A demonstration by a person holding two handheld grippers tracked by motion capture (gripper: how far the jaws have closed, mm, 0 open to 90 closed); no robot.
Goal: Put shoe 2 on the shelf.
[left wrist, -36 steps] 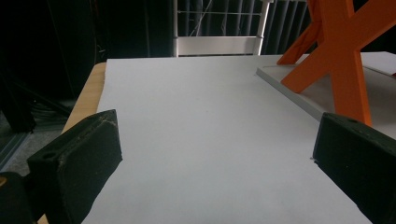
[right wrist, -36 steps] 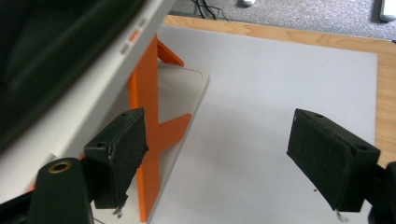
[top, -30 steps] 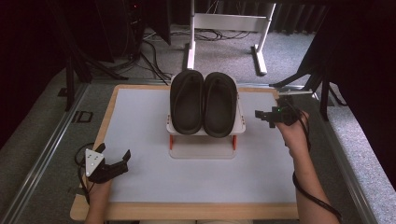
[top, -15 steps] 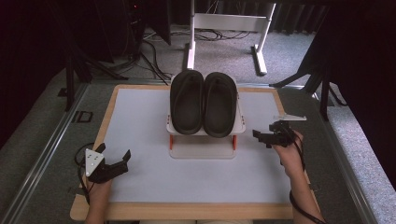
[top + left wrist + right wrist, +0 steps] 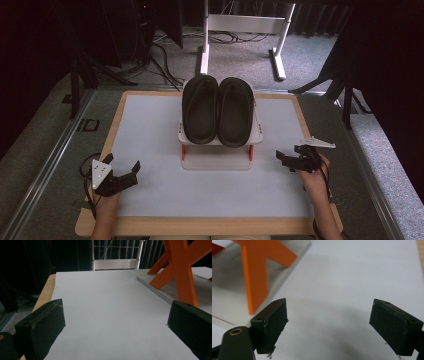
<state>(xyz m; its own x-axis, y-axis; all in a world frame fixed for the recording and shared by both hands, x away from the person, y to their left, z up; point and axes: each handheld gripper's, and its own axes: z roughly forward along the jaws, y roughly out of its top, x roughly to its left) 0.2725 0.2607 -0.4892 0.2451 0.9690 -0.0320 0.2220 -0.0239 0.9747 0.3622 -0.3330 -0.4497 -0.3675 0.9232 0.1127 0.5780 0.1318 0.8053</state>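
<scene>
Right tool (image 5: 290, 161) has dropped toward the white table (image 5: 150, 130).

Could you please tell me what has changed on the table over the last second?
The right gripper drew back from beside the rack toward the table's near edge and came lower, its empty jaws opening a little wider on the way. Nothing was picked up or let go. The left gripper stayed open at the near left, and the two slippers stayed side by side on the rack.

white table mat (image 5: 150, 125) with wooden edging, white metal frame (image 5: 245, 30) stood behind table, cables (image 5: 160, 55) lay on grey carpet
</scene>
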